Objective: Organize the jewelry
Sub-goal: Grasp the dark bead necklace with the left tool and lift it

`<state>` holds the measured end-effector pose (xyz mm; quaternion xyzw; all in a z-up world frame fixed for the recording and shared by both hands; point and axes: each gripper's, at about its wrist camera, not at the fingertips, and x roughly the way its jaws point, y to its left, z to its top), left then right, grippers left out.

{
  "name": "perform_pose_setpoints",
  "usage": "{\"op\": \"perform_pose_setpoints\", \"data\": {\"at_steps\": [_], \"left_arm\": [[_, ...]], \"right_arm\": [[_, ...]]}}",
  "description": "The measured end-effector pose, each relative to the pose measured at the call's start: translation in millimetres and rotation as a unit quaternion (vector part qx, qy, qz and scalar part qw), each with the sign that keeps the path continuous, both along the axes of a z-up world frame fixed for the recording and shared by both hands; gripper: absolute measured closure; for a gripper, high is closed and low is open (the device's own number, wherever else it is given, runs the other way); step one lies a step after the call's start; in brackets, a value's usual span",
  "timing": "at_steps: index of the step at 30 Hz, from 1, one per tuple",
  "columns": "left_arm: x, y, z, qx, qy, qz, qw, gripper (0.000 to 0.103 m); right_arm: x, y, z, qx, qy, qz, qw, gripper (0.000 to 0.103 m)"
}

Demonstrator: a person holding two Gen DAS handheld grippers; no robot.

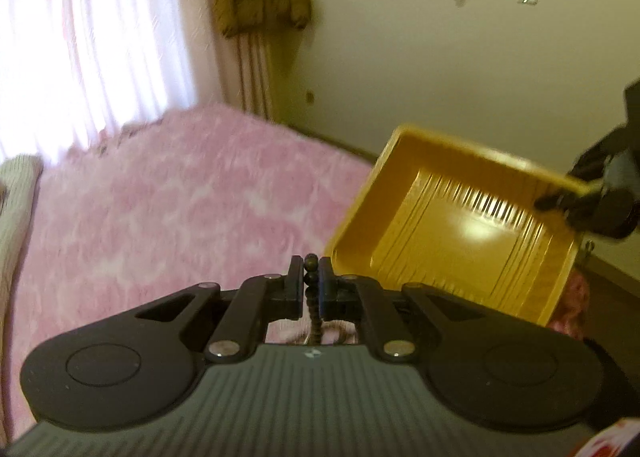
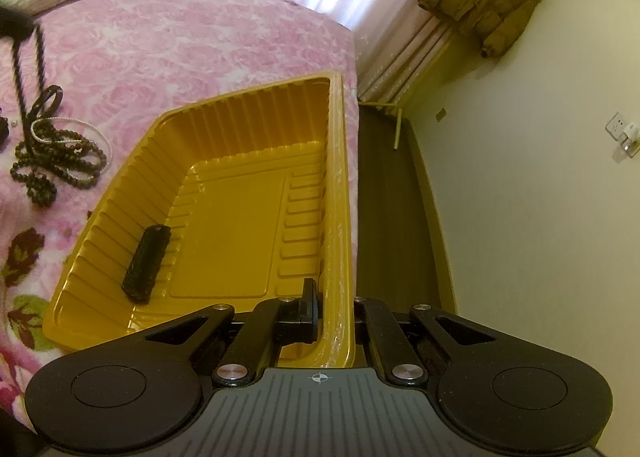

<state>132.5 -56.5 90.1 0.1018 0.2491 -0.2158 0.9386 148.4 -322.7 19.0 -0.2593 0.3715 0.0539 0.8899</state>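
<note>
Pink bed (image 2: 208, 37) carries everything. Nearest, right tool (image 2: 334, 309) is clamped on the yellow tray's (image 2: 120, 193) rim, steadying it; left tool (image 1: 311, 281) pinches a bead string (image 1: 311, 263) clear of the necklace heap (image 2: 60, 157) beside the tray, likely for dropping inside.

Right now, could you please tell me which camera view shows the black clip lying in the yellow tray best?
The right wrist view: the black clip lies in plain sight against the yellow tray's ribbed wall. The left wrist view shows the tray blurred and from an angle, with no clip visible.
</note>
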Motion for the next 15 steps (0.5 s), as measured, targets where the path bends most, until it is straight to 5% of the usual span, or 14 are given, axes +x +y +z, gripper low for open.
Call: {"op": "perform_pose_setpoints", "data": {"at_steps": [15], "left_arm": [[7.6,-14.0,125.8,0.022,-0.099,-0.051,0.9936,0.097]], "right_arm": [[-1.2,2.8,2.4,-0.002,-0.005,0.004,1.0,0.1]]}}
